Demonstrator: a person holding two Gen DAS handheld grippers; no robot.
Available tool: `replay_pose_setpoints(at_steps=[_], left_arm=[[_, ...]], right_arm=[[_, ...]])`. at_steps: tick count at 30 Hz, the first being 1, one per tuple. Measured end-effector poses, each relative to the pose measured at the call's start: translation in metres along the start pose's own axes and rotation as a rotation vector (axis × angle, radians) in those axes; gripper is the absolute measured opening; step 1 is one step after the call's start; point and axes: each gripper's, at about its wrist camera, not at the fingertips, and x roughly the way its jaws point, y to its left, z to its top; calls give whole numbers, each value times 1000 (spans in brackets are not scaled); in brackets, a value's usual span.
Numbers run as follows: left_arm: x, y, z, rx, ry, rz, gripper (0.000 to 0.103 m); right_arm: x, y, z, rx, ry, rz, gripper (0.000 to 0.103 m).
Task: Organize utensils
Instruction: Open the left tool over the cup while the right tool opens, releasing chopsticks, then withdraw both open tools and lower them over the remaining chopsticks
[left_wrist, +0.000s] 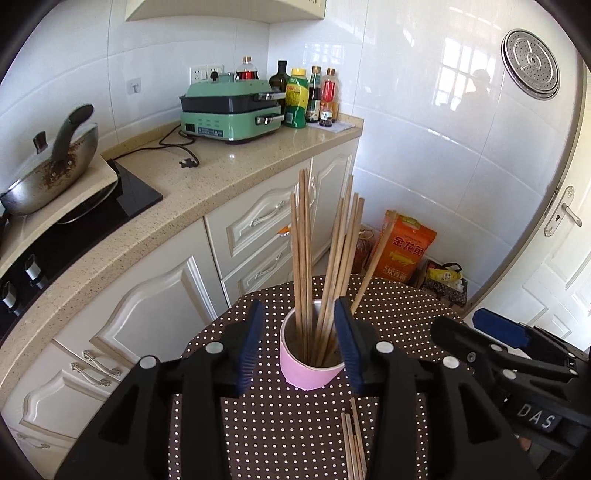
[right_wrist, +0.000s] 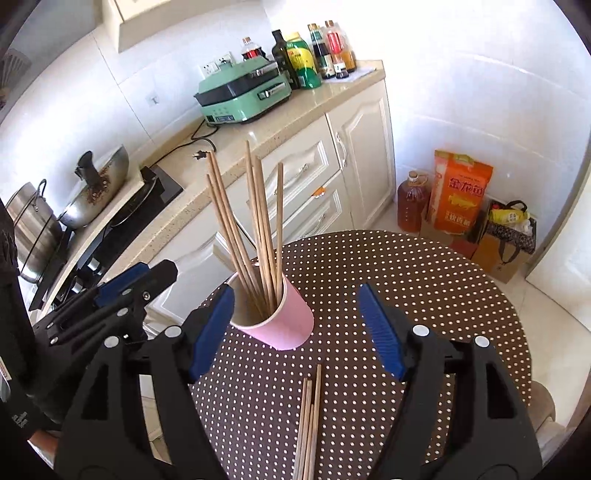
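A pink cup (left_wrist: 308, 373) (right_wrist: 282, 323) stands on the round brown polka-dot table (left_wrist: 288, 435) (right_wrist: 424, 280). Several wooden chopsticks (left_wrist: 321, 258) (right_wrist: 255, 229) stand in it. A few more chopsticks (left_wrist: 352, 443) (right_wrist: 308, 424) lie flat on the table in front of the cup. My left gripper (left_wrist: 301, 345) is open, its blue pads (left_wrist: 249, 347) on either side of the cup without closing on it. My right gripper (right_wrist: 295, 332) is open and empty, above the loose chopsticks, the cup near its left pad. Each gripper shows in the other's view, the right one (left_wrist: 509, 339) and the left one (right_wrist: 122, 291).
A beige kitchen counter (left_wrist: 229, 173) with white cabinets runs left of the table, holding a green appliance (left_wrist: 231, 110), bottles (left_wrist: 306, 96), a wok (left_wrist: 55, 166) and a black hob. An orange rice bag (right_wrist: 460, 192), an oil jug (right_wrist: 412, 199) and bags stand on the floor beyond the table.
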Motion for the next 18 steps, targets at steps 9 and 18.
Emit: replay_pose_setpoints(at_steps=[9,18], left_arm=[[-63,-18,-10,-8,-87,24,47],[-125,-39,-32,-6,-154,57,52]], right_arm=[[-58,2,-11,-46,-66,4,77],[-111,7,-30,-97,-114,20,81]])
